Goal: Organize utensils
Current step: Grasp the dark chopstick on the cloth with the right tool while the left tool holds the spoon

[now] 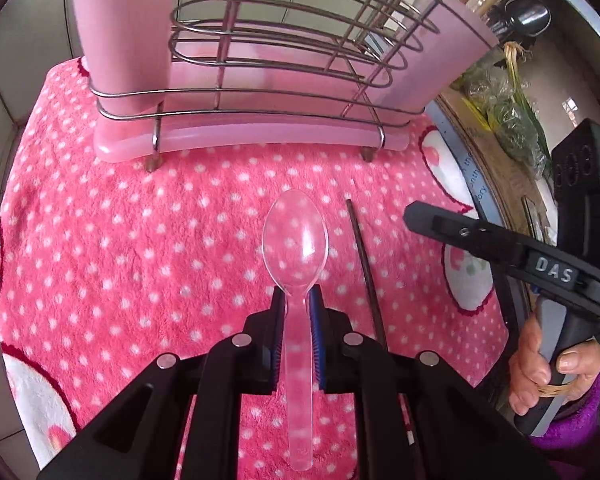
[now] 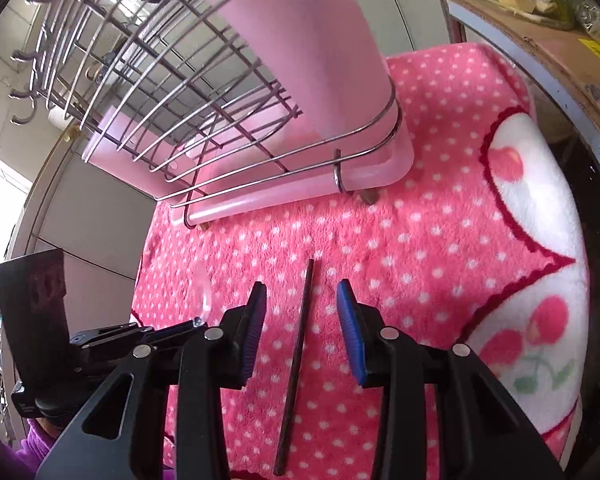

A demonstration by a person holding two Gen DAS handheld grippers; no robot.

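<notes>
Fluffy pink polka-dot blanket point(image 1: 140, 240) beneath a wire utensil rack point(image 1: 260, 60) (pink plastic tray).
Left gripper point(image 1: 298, 300) pinches a clear plastic spoon point(image 1: 296, 240); right gripper point(image 2: 302, 292) gapes astride a thin dark chopstick point(image 2: 300, 340).

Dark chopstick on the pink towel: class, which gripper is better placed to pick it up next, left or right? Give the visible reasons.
Right. The right gripper is open, its fingers either side of the dark chopstick. The left gripper is already shut on the clear plastic spoon.
</notes>
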